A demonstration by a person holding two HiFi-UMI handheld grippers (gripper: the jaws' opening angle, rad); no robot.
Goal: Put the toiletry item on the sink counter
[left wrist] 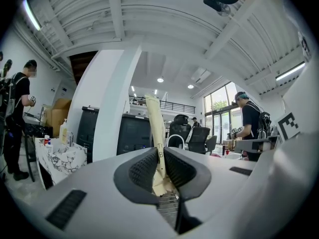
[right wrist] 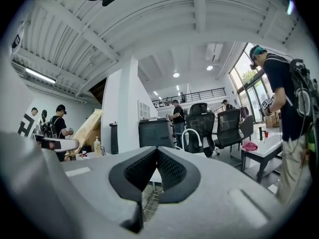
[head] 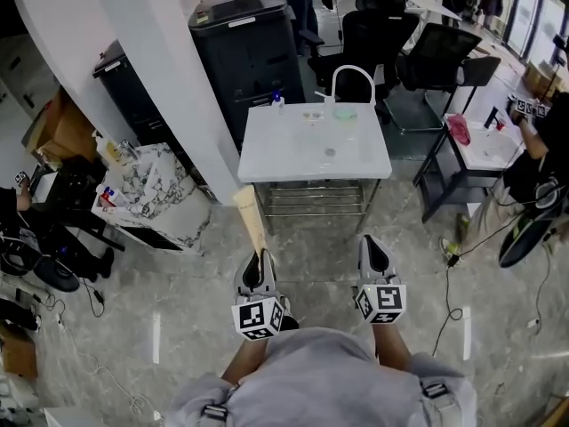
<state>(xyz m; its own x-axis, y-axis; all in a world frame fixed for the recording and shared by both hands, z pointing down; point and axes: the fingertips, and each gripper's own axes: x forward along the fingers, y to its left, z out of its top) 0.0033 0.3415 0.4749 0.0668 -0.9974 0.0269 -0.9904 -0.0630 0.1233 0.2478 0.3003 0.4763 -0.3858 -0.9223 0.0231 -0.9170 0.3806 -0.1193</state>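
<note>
One step seems done: left gripper (left wrist: pixel 160 158) clamps the cream tube (left wrist: pixel 155 126); right gripper (right wrist: pixel 156 156) is closed, empty. Sink counter (head: pixel 284 157) at 12 o'clock stands well apart.

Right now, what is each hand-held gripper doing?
Left hand-held gripper: shut on a long cream toiletry box.
Right hand-held gripper: shut, nothing inside.

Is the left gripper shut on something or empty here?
Left gripper: shut on a cream tube; its own view shows both jaws pressed against the tube's lower end, the rest sticking out beyond.
</note>
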